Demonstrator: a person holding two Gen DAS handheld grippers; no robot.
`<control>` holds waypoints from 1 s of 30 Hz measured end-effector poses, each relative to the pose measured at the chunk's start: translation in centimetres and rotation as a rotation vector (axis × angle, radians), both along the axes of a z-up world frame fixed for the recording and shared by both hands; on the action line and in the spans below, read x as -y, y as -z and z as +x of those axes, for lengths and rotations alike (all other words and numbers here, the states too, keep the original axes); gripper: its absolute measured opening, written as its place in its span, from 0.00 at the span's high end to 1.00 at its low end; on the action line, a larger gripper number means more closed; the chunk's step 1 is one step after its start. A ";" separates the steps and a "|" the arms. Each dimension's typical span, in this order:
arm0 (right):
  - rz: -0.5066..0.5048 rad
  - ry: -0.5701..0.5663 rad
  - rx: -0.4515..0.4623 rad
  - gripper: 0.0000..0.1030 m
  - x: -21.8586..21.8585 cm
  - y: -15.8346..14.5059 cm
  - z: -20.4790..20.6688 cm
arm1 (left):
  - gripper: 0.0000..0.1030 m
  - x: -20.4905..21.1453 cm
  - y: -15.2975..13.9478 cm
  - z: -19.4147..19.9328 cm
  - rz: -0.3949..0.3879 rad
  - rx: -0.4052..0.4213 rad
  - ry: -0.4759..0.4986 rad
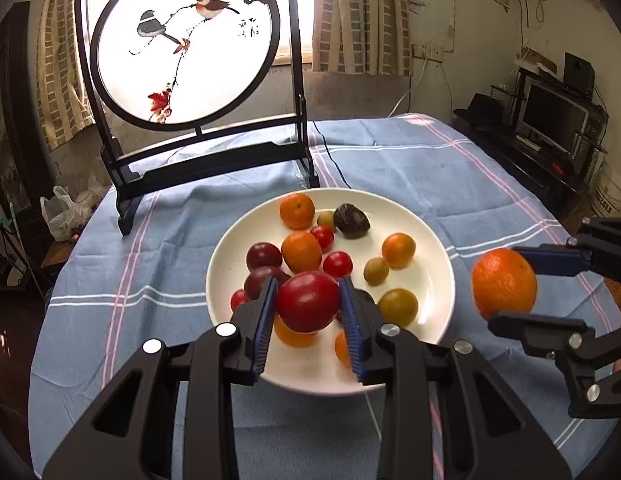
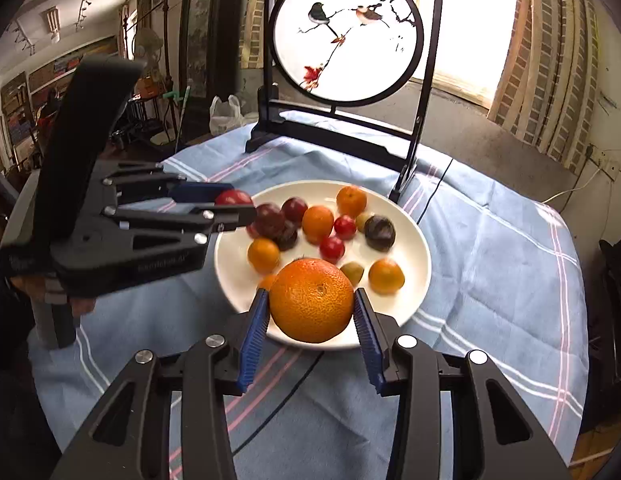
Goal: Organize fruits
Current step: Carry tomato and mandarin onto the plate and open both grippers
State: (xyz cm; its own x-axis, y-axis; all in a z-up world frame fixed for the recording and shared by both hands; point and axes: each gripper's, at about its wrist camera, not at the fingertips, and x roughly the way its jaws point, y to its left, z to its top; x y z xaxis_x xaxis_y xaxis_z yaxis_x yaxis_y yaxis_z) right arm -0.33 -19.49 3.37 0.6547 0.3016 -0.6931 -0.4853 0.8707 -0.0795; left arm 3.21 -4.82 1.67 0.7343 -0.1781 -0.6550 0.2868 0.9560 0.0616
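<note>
A white plate (image 1: 430, 280) on the blue checked cloth holds several small fruits: oranges, red and dark plums, greenish ones. My left gripper (image 1: 308, 308) is shut on a red plum (image 1: 308, 306), lifted above the plate's near side. The same plum (image 2: 232, 198) shows in the right wrist view between the left gripper's (image 2: 230, 204) blue pads, over the plate's (image 2: 414, 248) left rim. My right gripper (image 2: 312, 312) is shut on a large orange (image 2: 312, 300), held above the plate's near edge. From the left wrist view that orange (image 1: 504, 282) hangs right of the plate in the right gripper (image 1: 506, 284).
A dark wooden stand with a round bird painting (image 1: 186, 40) rises at the back of the table, close behind the plate. A black cable (image 1: 334, 164) runs across the cloth beside it. A white plastic bag (image 1: 62, 212) lies off the table's far left.
</note>
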 end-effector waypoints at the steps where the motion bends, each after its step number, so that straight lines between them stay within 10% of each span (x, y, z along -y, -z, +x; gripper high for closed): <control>1: 0.013 0.010 0.007 0.58 0.0 -0.4 0.9 | 0.70 0.1 -0.2 0.5 -0.001 0.008 -0.009; 30: 0.084 0.127 -0.090 0.57 -1.0 2.8 11.9 | 0.70 1.9 3.4 5.7 0.151 0.015 -0.110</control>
State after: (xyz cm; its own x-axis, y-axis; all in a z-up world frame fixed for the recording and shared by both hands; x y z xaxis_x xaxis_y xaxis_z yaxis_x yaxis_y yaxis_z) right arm 11.54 -18.50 0.60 0.6274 0.2801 -0.7266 -0.3728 0.9272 0.0356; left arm 8.95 -6.69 -1.69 0.7535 0.0033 -0.6574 0.1790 0.9612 0.2100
